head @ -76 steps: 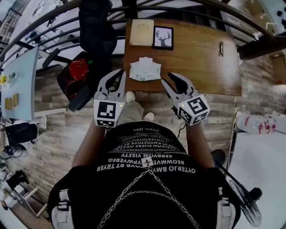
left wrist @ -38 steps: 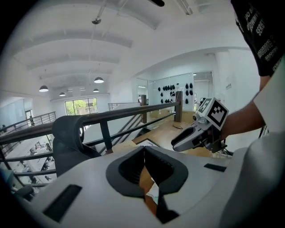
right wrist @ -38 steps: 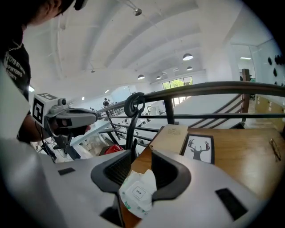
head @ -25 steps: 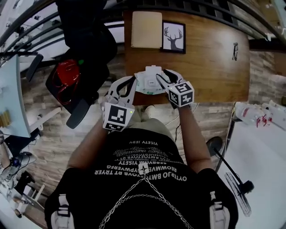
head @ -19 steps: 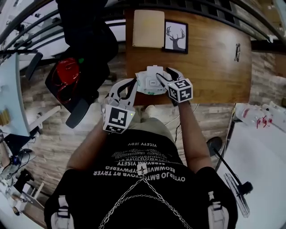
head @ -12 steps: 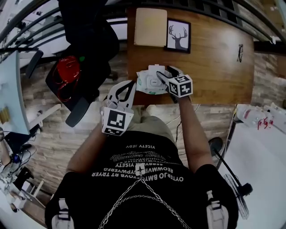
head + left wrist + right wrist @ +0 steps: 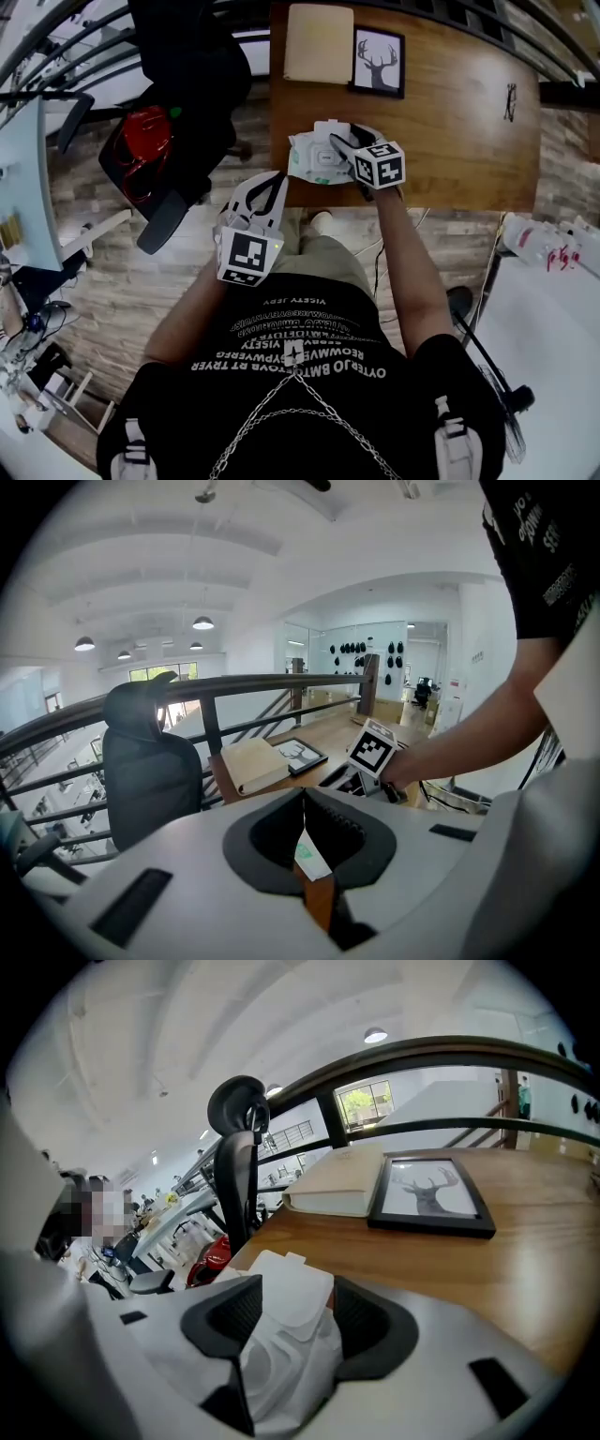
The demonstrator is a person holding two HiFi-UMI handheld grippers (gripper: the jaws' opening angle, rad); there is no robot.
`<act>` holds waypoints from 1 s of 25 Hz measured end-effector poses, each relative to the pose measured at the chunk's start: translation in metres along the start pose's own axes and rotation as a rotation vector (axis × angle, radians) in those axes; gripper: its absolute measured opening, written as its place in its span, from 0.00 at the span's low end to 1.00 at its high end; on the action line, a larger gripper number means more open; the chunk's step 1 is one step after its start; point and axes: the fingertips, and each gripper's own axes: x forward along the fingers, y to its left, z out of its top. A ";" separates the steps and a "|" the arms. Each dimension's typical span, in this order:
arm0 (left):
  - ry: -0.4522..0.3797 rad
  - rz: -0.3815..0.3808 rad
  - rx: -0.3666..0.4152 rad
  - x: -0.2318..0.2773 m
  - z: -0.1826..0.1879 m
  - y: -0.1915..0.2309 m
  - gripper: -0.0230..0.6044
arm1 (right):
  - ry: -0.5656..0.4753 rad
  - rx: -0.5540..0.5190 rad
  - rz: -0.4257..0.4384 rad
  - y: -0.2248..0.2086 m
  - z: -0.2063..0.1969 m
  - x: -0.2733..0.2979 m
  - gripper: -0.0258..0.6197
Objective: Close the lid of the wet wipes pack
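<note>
A white, soft-sided wet wipes pack (image 7: 307, 159) lies near the front left corner of the brown wooden surface (image 7: 450, 112), close to its near edge. The pack's white plastic lid (image 7: 286, 1288) is not yet down: it stands tilted up from the top of the pack.

The right tongs (image 7: 349, 141) reach over the pack from its right side, angled downward. In the right gripper view these tongs (image 7: 292, 1305) stand wide apart, with the raised lid between the two dark ribbed pads (image 7: 361, 1314). They have just been drawing in slightly from their widest. Whether either pad presses on the lid cannot be told. The black-and-white marker cube (image 7: 380, 164) on them sits above the pack's right end.

The left tongs (image 7: 276, 178) hang off the surface, just beside its front left corner and above the wood-plank floor (image 7: 141, 253). In the left gripper view these tongs (image 7: 304, 797) have their tips together, with nothing gripped.

Farther back on the surface, a tan closed book (image 7: 319, 42) lies beside a black-framed deer picture (image 7: 380, 61). A black office chair (image 7: 187, 56) stands past the surface's left edge
</note>
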 end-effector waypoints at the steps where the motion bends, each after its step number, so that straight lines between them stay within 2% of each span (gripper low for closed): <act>1: -0.002 0.002 0.003 -0.002 -0.001 -0.003 0.08 | -0.018 0.009 0.006 0.001 0.001 -0.003 0.42; 6: -0.005 0.021 0.002 -0.016 -0.007 -0.017 0.08 | -0.102 0.029 0.048 0.007 0.007 -0.015 0.41; 13: -0.012 0.038 -0.007 -0.034 -0.014 -0.041 0.08 | -0.135 0.015 0.088 0.020 0.003 -0.039 0.38; 21: -0.072 0.073 -0.020 -0.044 -0.002 -0.056 0.08 | -0.103 -0.041 0.138 0.045 -0.029 -0.050 0.39; 25: -0.087 0.100 -0.029 -0.051 -0.002 -0.059 0.08 | -0.058 -0.118 0.169 0.060 -0.045 -0.048 0.37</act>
